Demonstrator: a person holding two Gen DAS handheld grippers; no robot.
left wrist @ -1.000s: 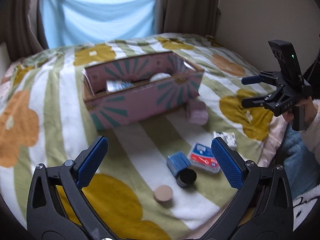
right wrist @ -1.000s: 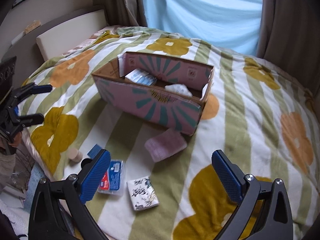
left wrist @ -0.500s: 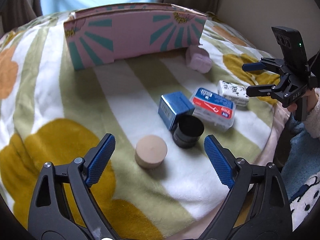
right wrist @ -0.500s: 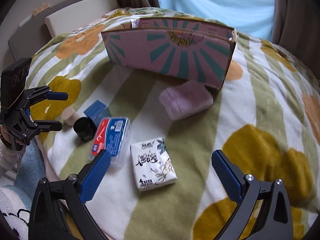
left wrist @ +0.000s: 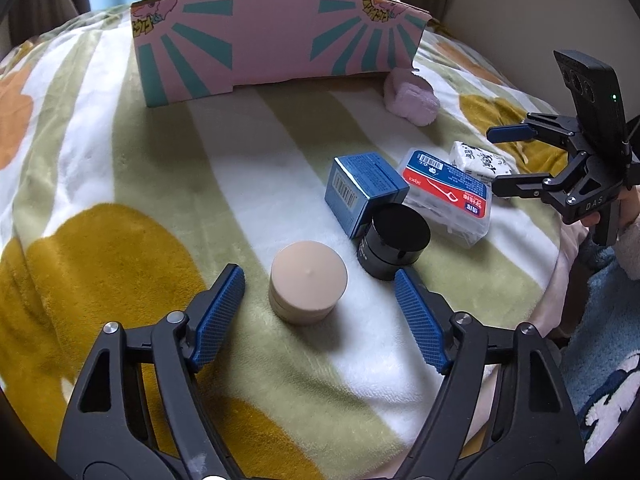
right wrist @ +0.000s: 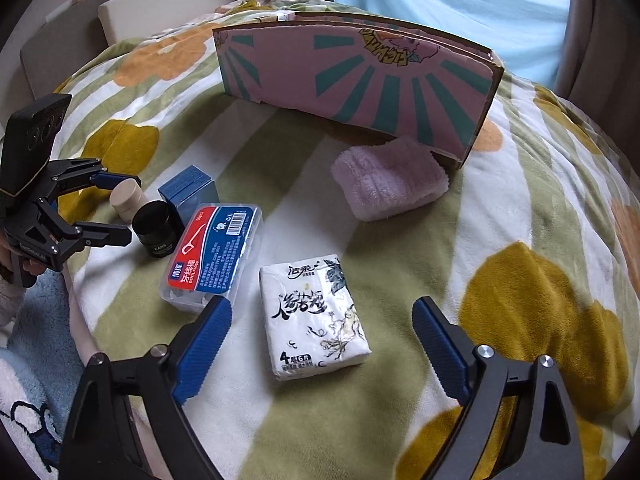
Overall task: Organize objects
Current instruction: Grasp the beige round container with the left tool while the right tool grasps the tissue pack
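My left gripper point(left wrist: 318, 280) is open, its fingers on either side of a beige round jar point(left wrist: 307, 287) on the bed, not touching it. A black jar point(left wrist: 394, 242), a blue box point(left wrist: 366, 192) and a dental floss pack point(left wrist: 448, 196) lie just beyond. My right gripper point(right wrist: 322, 320) is open, low over a white tissue pack point(right wrist: 314, 316). A pink folded towel point(right wrist: 390, 178) lies against the pink and teal cardboard box point(right wrist: 360, 80). The left gripper also shows in the right wrist view point(right wrist: 120, 208), the right gripper in the left wrist view point(left wrist: 496, 160).
Everything rests on a soft flowered blanket point(left wrist: 120, 160). The bed edge point(left wrist: 560, 272) drops off near the objects, with a blue patterned fabric point(right wrist: 28, 340) below. Curtains and a window stand behind the box. A headboard cushion point(right wrist: 168, 12) is at the far left.
Both grippers have dropped lower and moved forward toward the bed. The left one now straddles the beige jar; the right one has closed in on the tissue pack. Both stay open.
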